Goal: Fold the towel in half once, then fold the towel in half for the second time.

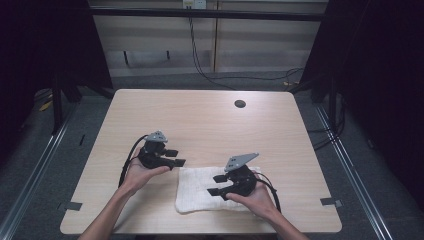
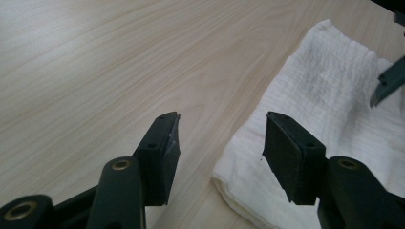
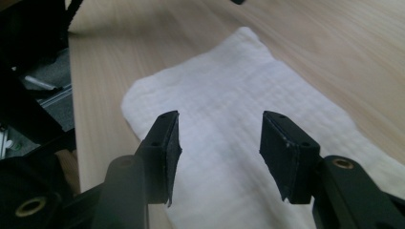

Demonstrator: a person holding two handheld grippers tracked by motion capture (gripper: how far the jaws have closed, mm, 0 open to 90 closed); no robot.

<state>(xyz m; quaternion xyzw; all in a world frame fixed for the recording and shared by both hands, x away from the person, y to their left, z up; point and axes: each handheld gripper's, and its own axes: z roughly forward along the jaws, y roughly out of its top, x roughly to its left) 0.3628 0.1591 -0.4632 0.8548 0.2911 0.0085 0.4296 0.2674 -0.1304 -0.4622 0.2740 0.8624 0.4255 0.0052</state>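
Both tools released above the folded towel

The left tool (image 1: 179, 157) and right tool (image 1: 216, 184) hover unclenched over the white towel (image 1: 197, 192) on the bench (image 1: 210, 120); next, probably, regrip an edge.

A lab or test room: a bare wooden table (image 1: 200, 120) stands between dark curtains (image 1: 45, 45), metal rails (image 1: 30, 170) run along the grey floor, loose cables (image 1: 210, 75) trail beyond the jaws, tape marks (image 1: 331, 202) sit on the table's edge.
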